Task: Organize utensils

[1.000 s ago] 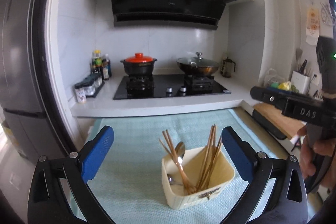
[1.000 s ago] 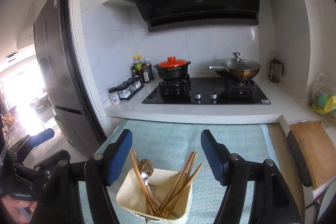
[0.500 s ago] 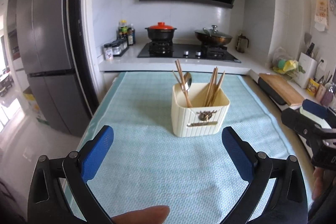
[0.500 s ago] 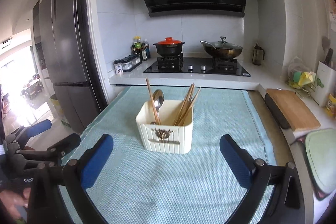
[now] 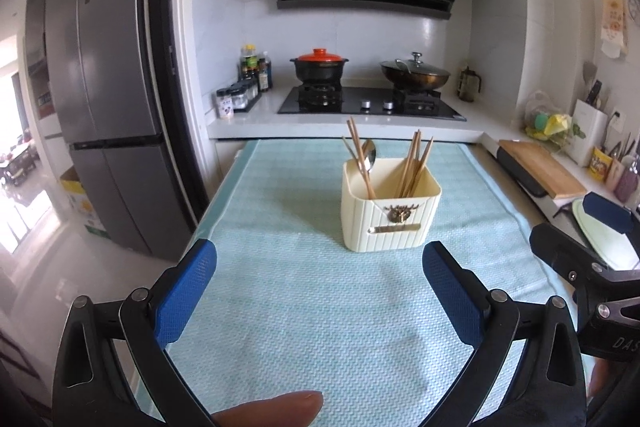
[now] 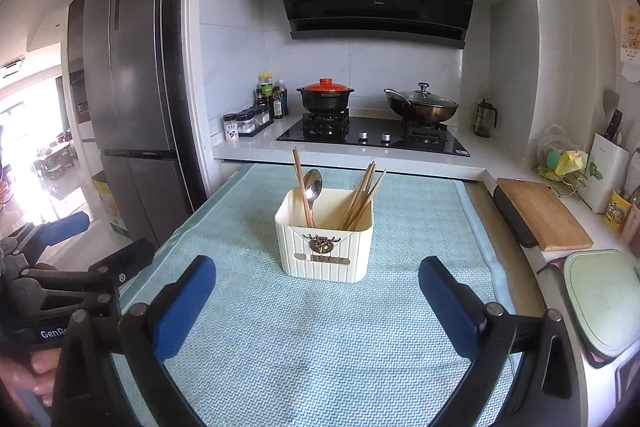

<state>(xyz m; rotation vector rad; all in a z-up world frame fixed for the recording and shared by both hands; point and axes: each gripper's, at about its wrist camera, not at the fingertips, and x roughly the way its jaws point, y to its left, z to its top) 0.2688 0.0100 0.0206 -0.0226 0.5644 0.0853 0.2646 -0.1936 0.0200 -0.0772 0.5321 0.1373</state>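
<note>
Both grippers have drawn back from the holder [image 5: 390,215] within the last second: a moment ago they hung right over its mouth, and now it stands well ahead of them on the mat [image 5: 320,307], seen whole from the front. The left gripper [image 5: 318,293] has its jaws wide apart with nothing between them, and the right gripper [image 6: 316,301] is the same. I take the retreat to mean the sorting is finished or all but so, since no loose utensil shows on the mat in either view (its near edge is hidden by the grippers). The holder sits upright near the mat's middle, its badge facing the cameras. The chopsticks [image 5: 414,165] stand on end in two bunches, long axes near vertical, tips up and fanning slightly outward; the spoon [image 5: 368,157] stands bowl-up beside the left bunch.
</note>
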